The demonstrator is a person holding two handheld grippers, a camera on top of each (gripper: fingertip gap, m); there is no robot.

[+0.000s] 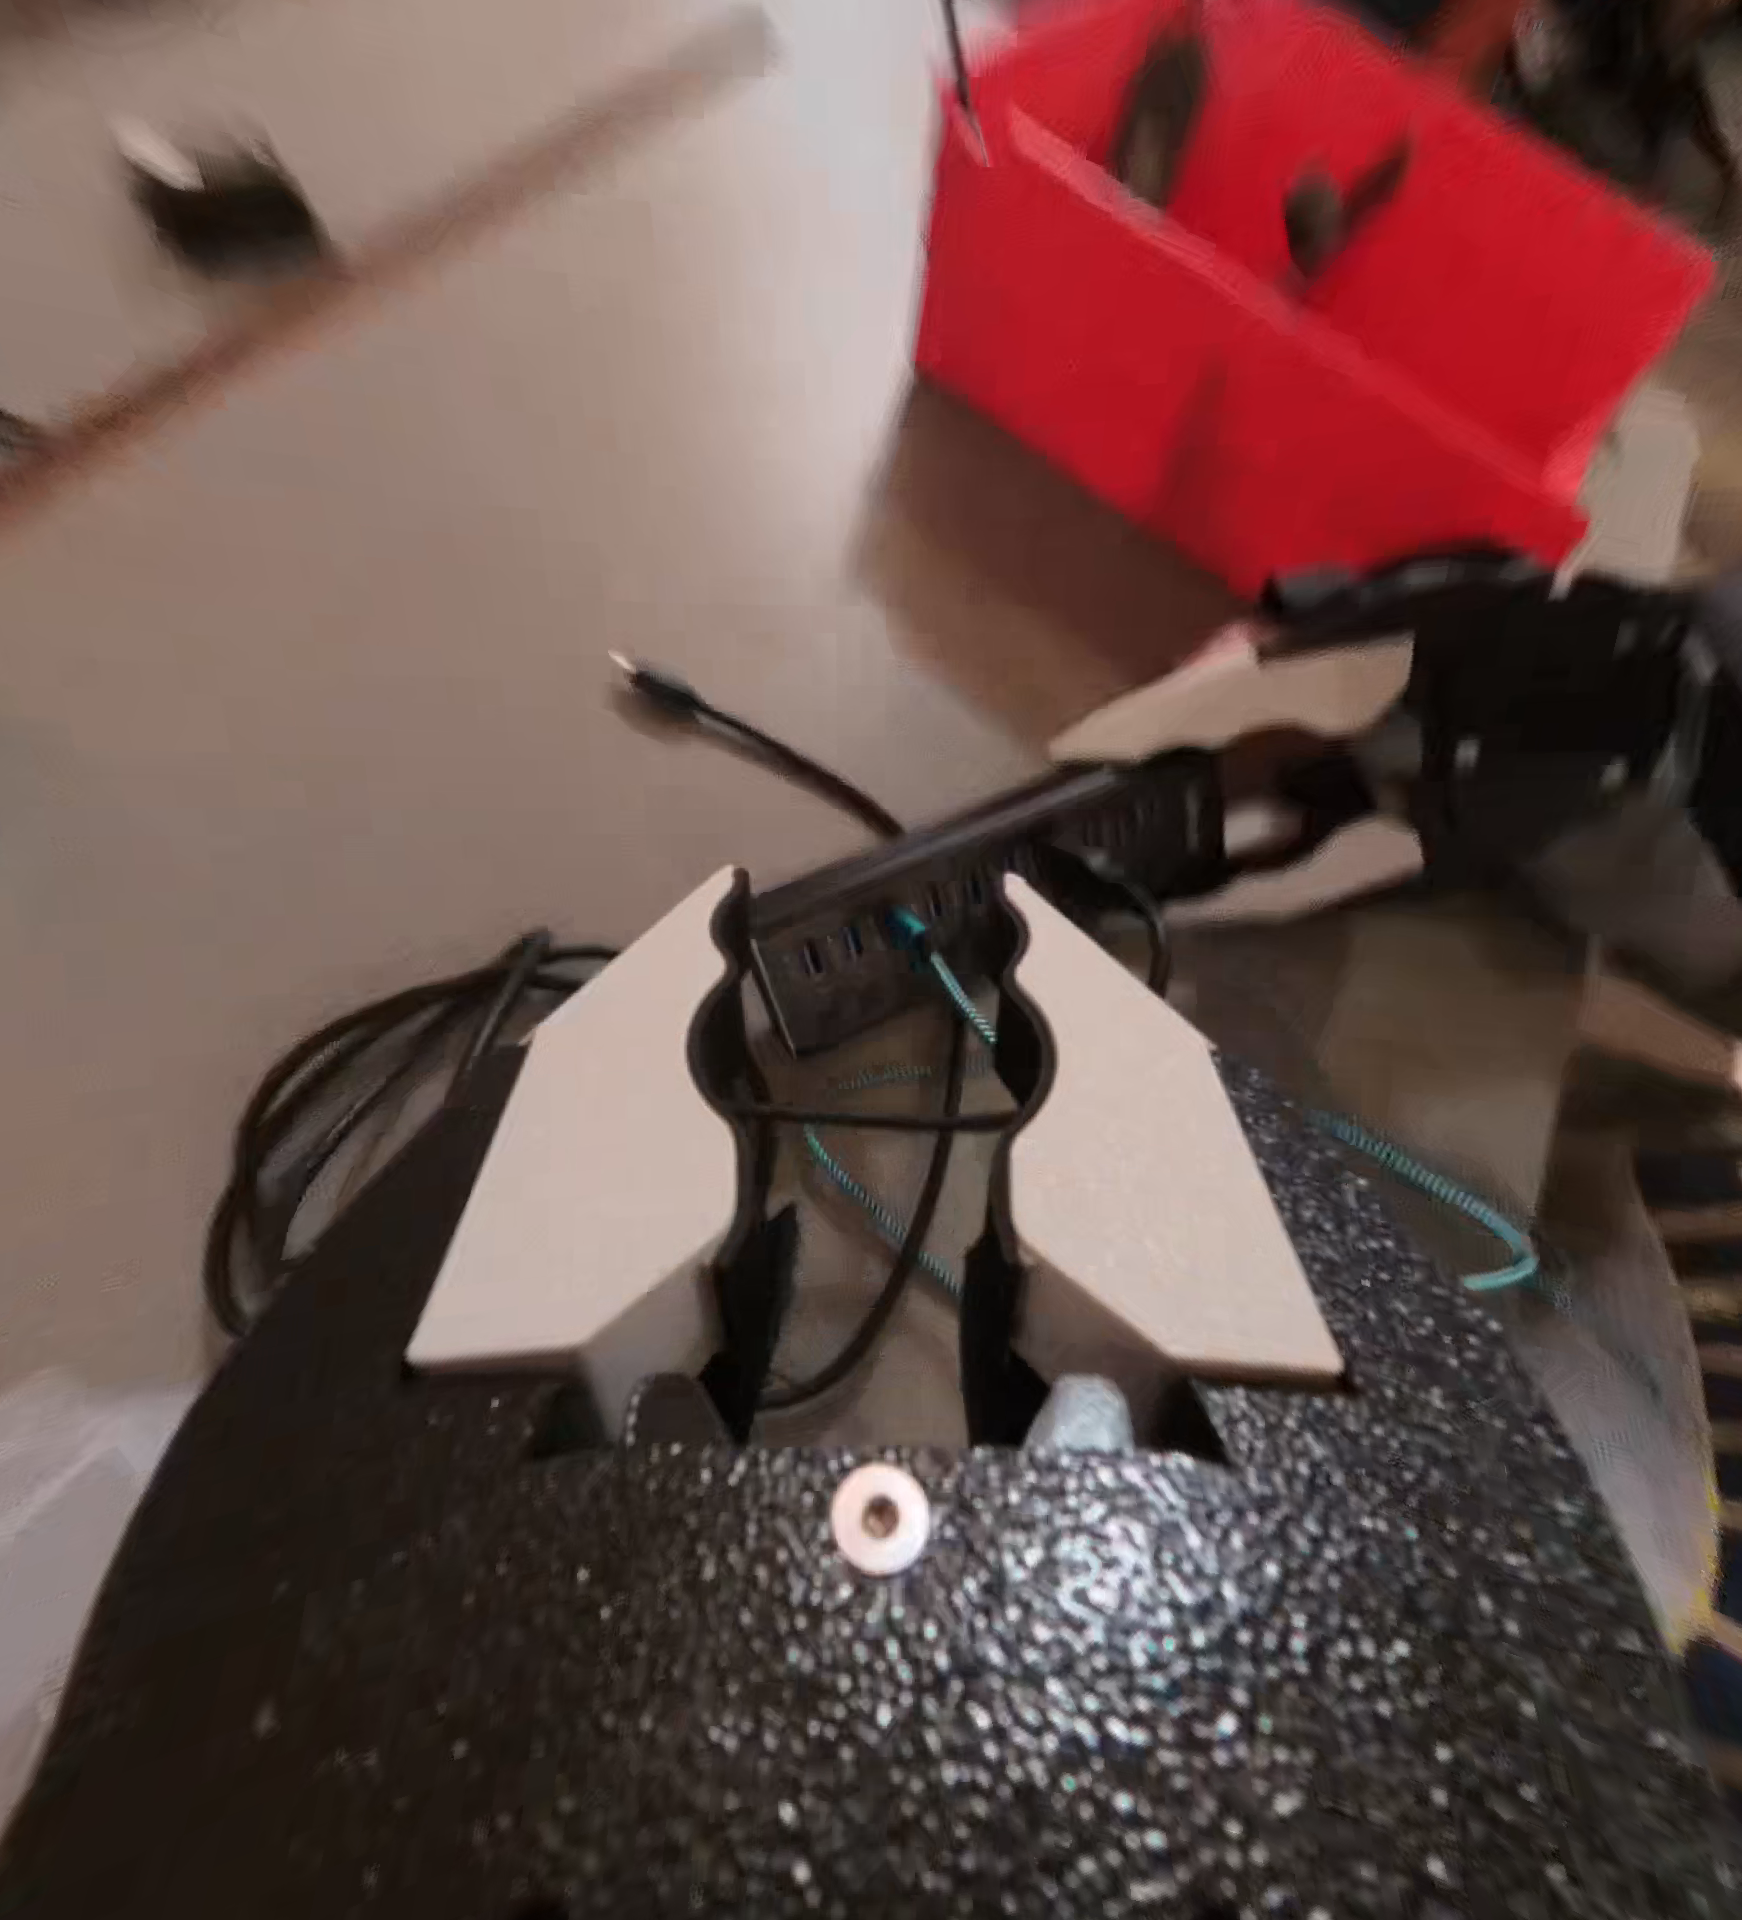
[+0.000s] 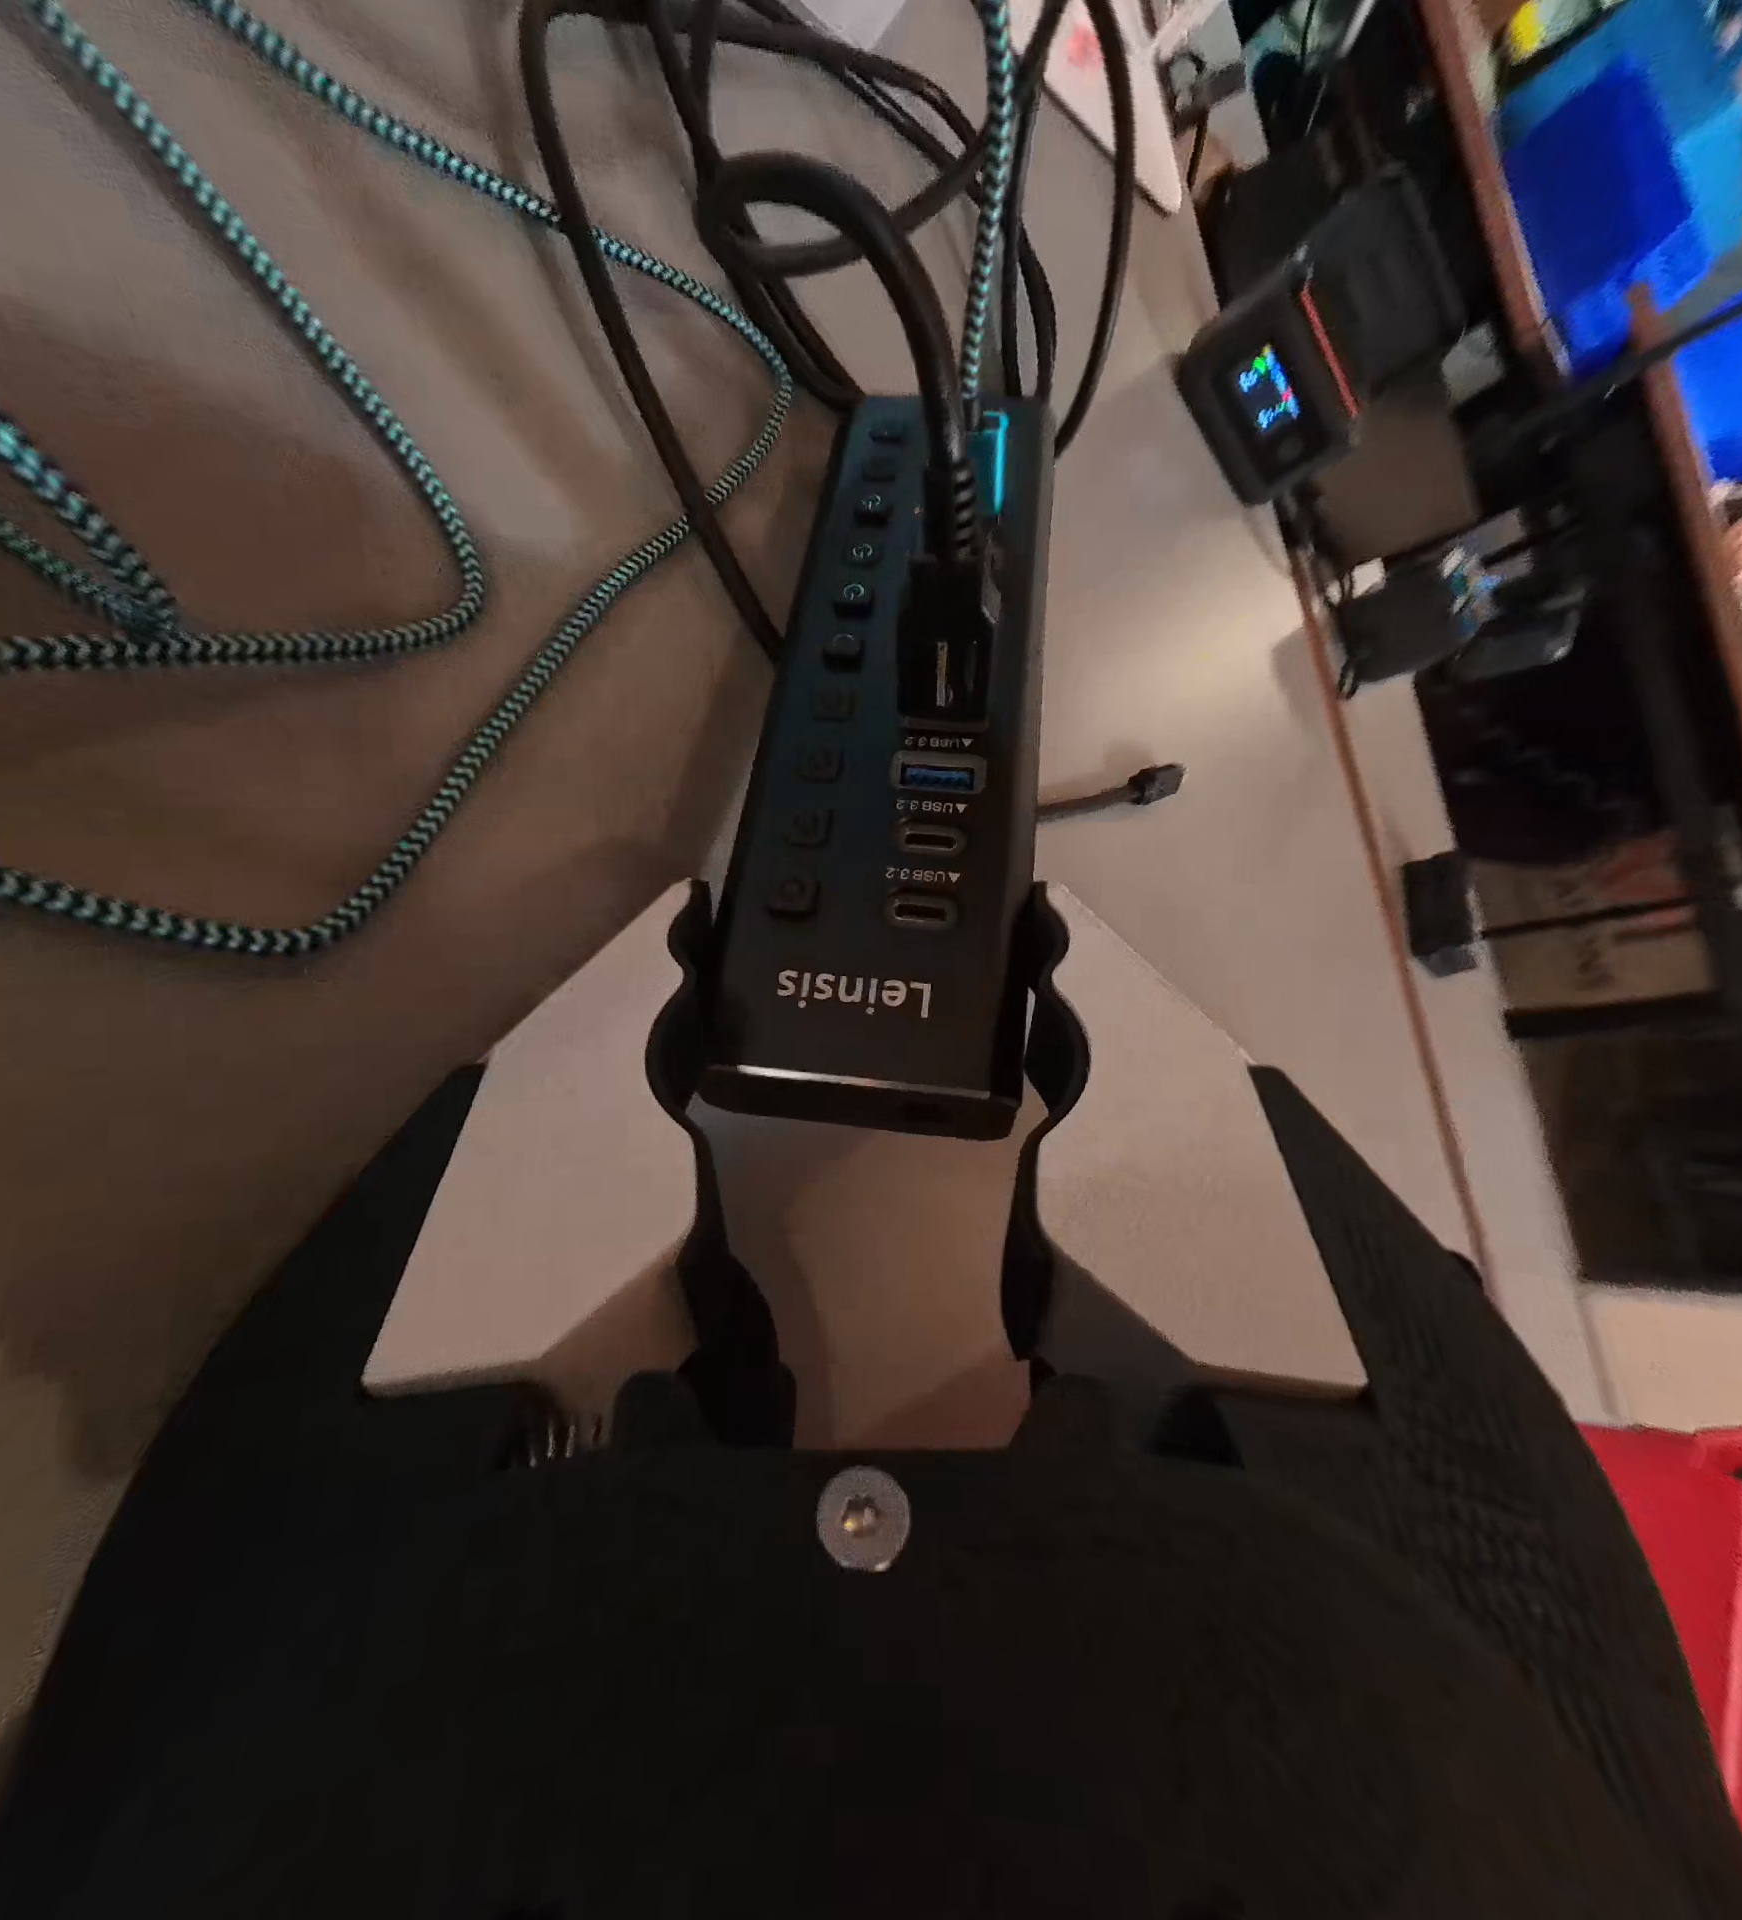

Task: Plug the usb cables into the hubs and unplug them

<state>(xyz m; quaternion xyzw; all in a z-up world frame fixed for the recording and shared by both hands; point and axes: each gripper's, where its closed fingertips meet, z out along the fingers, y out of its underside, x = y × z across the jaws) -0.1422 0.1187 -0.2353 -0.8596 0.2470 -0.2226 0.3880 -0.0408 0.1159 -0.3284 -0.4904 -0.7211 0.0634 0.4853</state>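
Right gripper (image 2: 862, 1003) pinches the near end of the black hub (image 2: 893, 748), hub lifted off the table (image 2: 223, 520) and sticking forward from the jaws. Two plugs sit in the hub's far ports: a black cable (image 2: 934, 582) and, just past it, a teal braided cable (image 2: 981, 312) with a teal plug. Nearer ports on the hub are bare. Left gripper (image 1: 872, 961) is at the hub's other end, jaws spread, far end of hub between the fingertips with the teal plug in the gap; nothing gripped as far as I can tell. A loose black plug (image 1: 638, 681) lies on the table beyond the hub, red bin (image 1: 1210, 395) further beyond. Likely step: pull out the teal plug. Do it well: close on the plug body, not the braid, pull straight along the port axis, right gripper holds hub steady. Left view is blurry, so contact is uncertain.
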